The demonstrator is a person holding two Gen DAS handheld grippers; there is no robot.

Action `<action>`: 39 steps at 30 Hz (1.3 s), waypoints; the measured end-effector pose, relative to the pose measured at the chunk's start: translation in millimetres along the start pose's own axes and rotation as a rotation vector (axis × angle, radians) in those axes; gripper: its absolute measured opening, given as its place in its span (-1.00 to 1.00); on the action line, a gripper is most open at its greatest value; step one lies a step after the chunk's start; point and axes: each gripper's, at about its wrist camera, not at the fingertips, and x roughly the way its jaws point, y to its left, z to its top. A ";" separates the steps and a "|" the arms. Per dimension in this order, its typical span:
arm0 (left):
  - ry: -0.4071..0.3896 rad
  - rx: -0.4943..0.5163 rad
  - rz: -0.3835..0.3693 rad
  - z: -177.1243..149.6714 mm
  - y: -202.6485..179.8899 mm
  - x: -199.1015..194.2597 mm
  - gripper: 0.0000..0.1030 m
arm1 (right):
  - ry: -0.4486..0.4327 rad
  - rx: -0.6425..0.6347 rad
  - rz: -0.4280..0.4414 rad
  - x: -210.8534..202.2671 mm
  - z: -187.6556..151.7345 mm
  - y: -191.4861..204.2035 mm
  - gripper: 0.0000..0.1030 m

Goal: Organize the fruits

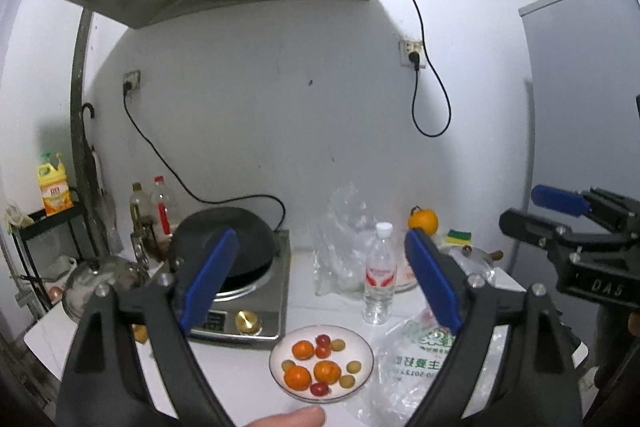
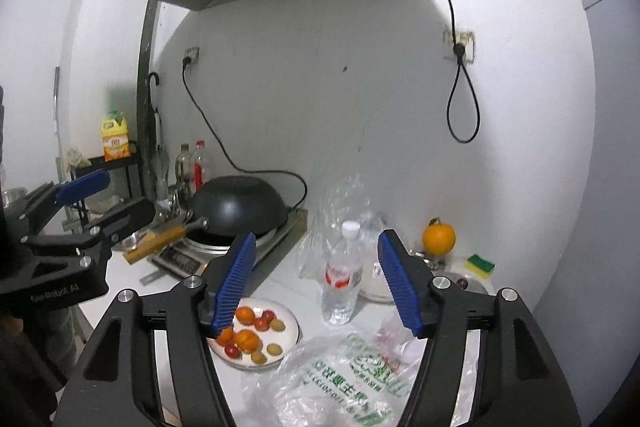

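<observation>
A white plate (image 1: 280,347) (image 2: 290,321) on the white counter holds small oranges (image 1: 327,371) (image 2: 247,341), red cherry tomatoes (image 1: 322,340) (image 2: 266,317) and greenish-yellow small fruits (image 1: 353,367) (image 2: 274,349). A large orange (image 1: 423,220) (image 2: 439,238) sits at the back right near the wall. My left gripper (image 1: 320,279) is open and empty, held above the plate. My right gripper (image 2: 316,283) is open and empty, above the plate and the bag. Each gripper shows in the other's view, the right in the left wrist view (image 1: 568,215) and the left in the right wrist view (image 2: 92,195).
A water bottle (image 1: 378,273) (image 2: 343,273) stands behind the plate. A printed plastic bag (image 1: 416,367) (image 2: 344,379) lies right of it. An induction cooker with a black wok (image 1: 228,247) (image 2: 238,205), a clear bag (image 1: 340,227), a sponge (image 2: 480,265), oil bottles and a kettle (image 1: 100,279) crowd the counter.
</observation>
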 end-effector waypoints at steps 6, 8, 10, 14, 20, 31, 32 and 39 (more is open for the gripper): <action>-0.015 0.032 0.014 4.7 -3.8 -1.5 0.71 | -0.004 -0.001 -0.001 1.4 3.5 -2.3 0.31; -0.018 0.037 0.019 4.5 -6.0 -1.3 0.72 | 0.000 0.002 0.000 2.6 2.7 -3.2 0.31; -0.020 0.041 0.018 3.9 -8.3 -0.6 0.73 | 0.002 0.000 -0.001 3.9 2.3 -3.0 0.31; -0.035 0.047 0.023 2.7 -13.7 -0.9 0.85 | 0.001 0.001 -0.002 5.8 1.9 -3.5 0.31; -0.027 0.043 0.021 2.3 -18.0 3.2 0.86 | -0.005 0.011 -0.007 10.0 -1.2 -7.1 0.31; -0.006 0.040 0.019 -0.7 -26.0 11.4 0.86 | 0.006 0.007 -0.001 15.1 -5.0 -13.8 0.31; -0.004 0.041 0.021 -1.2 -26.4 12.0 0.86 | 0.006 0.008 -0.002 15.5 -5.6 -14.4 0.31; 0.018 0.042 0.018 -3.7 -25.1 16.6 0.86 | 0.008 0.007 -0.001 17.5 -6.5 -14.9 0.31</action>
